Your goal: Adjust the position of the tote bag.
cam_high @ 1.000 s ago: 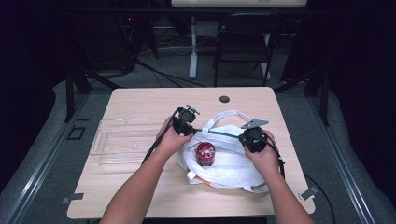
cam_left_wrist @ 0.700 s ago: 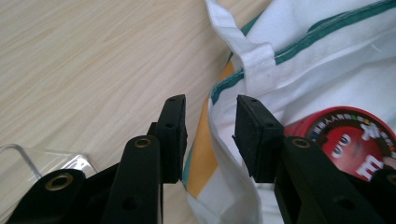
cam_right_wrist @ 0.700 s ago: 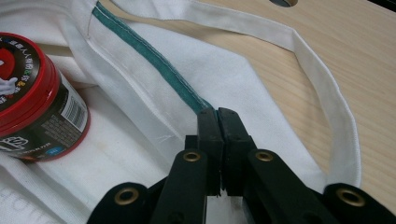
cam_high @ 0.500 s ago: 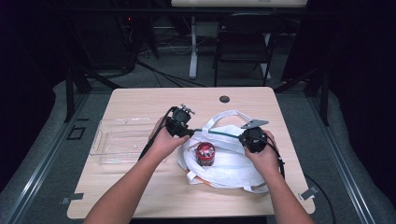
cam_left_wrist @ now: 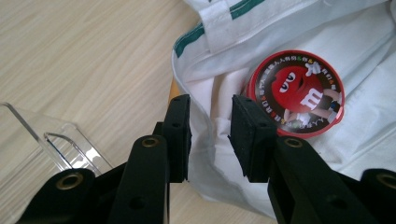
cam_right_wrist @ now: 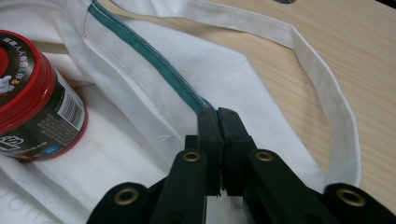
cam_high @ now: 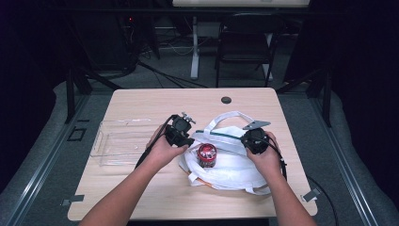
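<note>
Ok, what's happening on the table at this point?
A person is working a white tote bag with a claw in each hand. The right claw is shut on the bag's green-trimmed edge. The left claw stands open over the bag's opposite edge, cloth between its jaws but not pinched; they have just been closing a little. A red candy tub stands on the bag's cloth, and a clear plastic tray sits on the table beside the bag.
</note>
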